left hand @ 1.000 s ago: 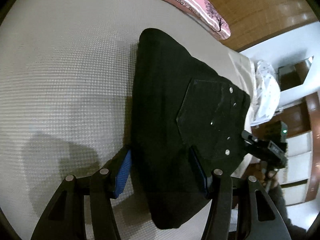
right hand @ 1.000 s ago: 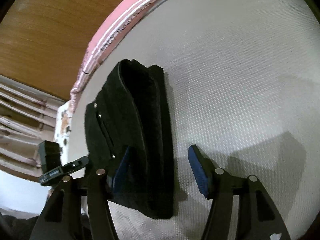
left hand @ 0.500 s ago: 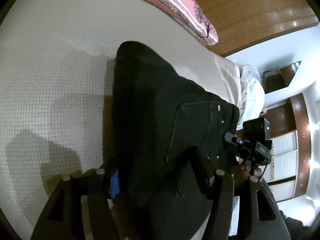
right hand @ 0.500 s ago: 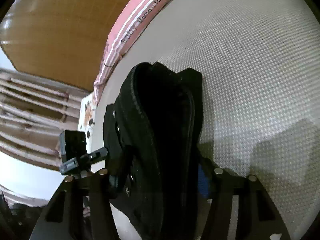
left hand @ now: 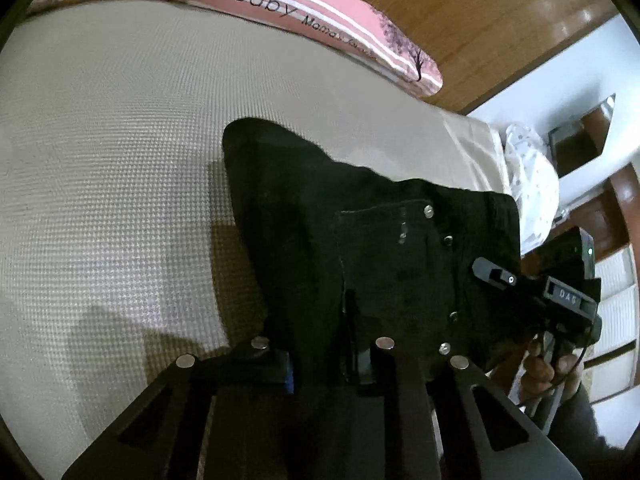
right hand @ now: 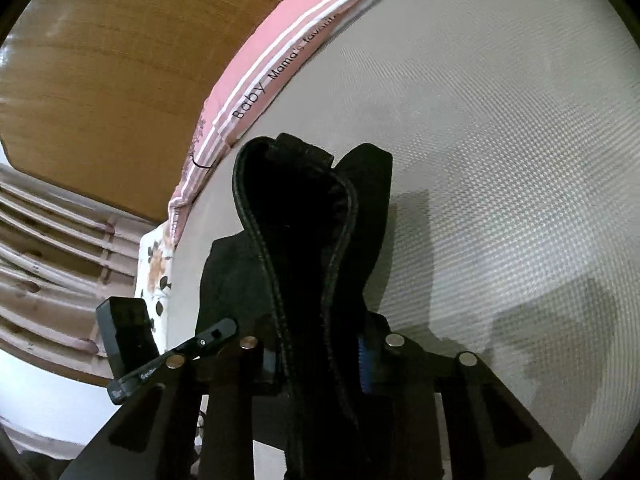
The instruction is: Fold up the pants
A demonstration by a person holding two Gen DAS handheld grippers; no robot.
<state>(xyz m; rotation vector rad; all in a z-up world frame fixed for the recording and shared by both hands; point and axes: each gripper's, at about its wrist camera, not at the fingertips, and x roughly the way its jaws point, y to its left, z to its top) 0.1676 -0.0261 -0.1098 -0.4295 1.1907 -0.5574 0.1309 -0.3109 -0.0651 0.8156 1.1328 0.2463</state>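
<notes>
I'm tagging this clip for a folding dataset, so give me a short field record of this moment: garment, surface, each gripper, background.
garment: black pants, folded, near edge held up
surface: cream textured bedspread
left gripper: jaws just closed, clamped on the pants
right gripper: jaws just closed, clamped on the pants' edge
background: pink striped pillow, wooden headboard

One pair of black pants (left hand: pixel 360 240) on one bed (left hand: pixel 100 160). Two hand-held grippers: left hand-held gripper (left hand: pixel 326 364), right hand-held gripper (right hand: pixel 316 356). One pink striped pillow (left hand: pixel 280 4), one wooden headboard (right hand: pixel 120 60), six visible rivets (left hand: pixel 428 211) near the back pocket.
</notes>
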